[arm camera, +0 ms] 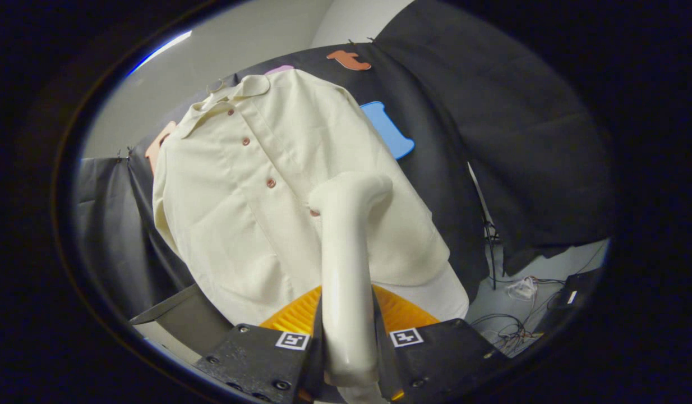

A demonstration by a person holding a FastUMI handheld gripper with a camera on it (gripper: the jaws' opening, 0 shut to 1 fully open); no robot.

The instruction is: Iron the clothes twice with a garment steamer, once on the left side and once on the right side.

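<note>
The gripper (349, 342) holds the garment steamer (346, 264) by its handle: the jaws are clenched on it, one finger pressing each side of the pale, rounded shaft that rises from between them. Each finger carries a small square black-and-white marker (293, 340) on its upper face, a coded pattern and not readable writing. No brand or label can be read on the steamer or on the garment.

The steamer's handle stands up and slightly tilted from the fingers, then bends at its top into a head that turns toward the cloth. That head sits against or just in front of the shirt (278, 191), near the button line at the lower middle of the front; whether it actually touches the fabric cannot be told.

The shirt is cream-coloured with a flat collar, hanging on a hanger whose hook (215, 86) shows above the collar. A row of small reddish-brown buttons (271, 183) runs down the front, the lowest visible one just beside the steamer's head. The garment hangs before the black cloth wall of the booth, and its hem falls just beyond the fingers.

Behind the handle, between the fingers and the hem, lies a ribbed orange part (405, 312). To the right, beyond the shirt, loose cables (514, 325) lie on a pale floor (553, 266) beneath the cloth.
</note>
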